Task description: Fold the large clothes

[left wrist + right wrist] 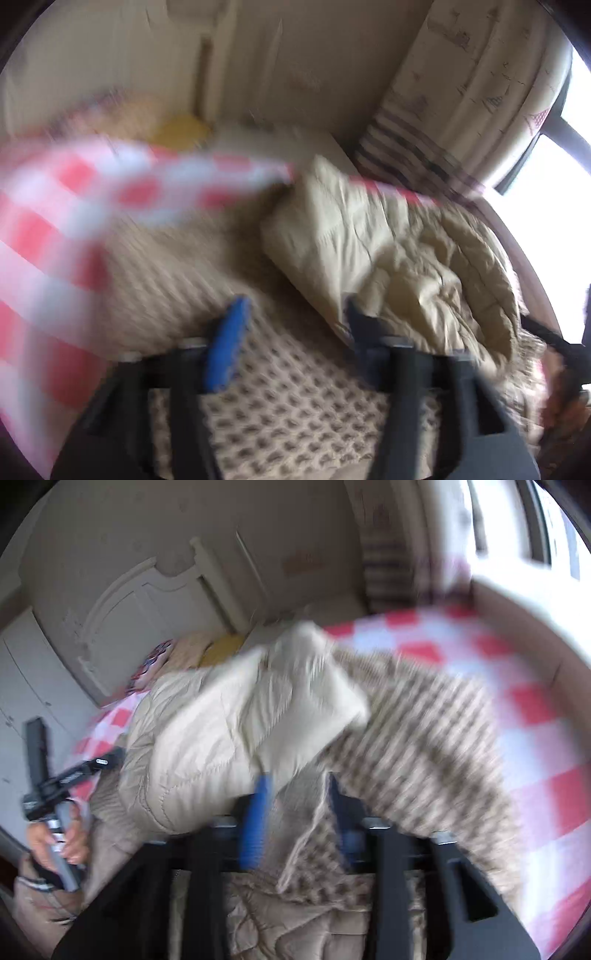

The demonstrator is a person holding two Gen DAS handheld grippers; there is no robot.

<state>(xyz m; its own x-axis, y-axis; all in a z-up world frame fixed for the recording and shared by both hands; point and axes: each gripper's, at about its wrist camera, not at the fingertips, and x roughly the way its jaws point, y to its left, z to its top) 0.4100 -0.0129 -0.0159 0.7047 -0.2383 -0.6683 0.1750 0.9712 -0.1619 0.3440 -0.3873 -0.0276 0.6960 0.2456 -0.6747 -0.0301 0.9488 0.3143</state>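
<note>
I'm watching the R gripper [299, 812], jaws narrow, pinching the coat [207, 734] lining edge. The L gripper [291, 325] is hanging wide, empty. The coat's lying bunched on the checked bedspread [535, 738]. Risk: thin pinch slipping, I'm guessing, w/ the bulk dragging.

Bed under red-and-white checked sheet [535, 709], beige quilted jacket [207, 731] and textured knit blanket [295, 406] lying on it

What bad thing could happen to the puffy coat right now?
1. The right claw has only a thin edge of the beige coat between its fingers, so the edge may slip out.
2. The left claw is open and grips nothing, so the heavy coat could sag or unfold.
3. Everything looks blurred from fast motion, so the fold may land crooked on the checked sheet.
</note>
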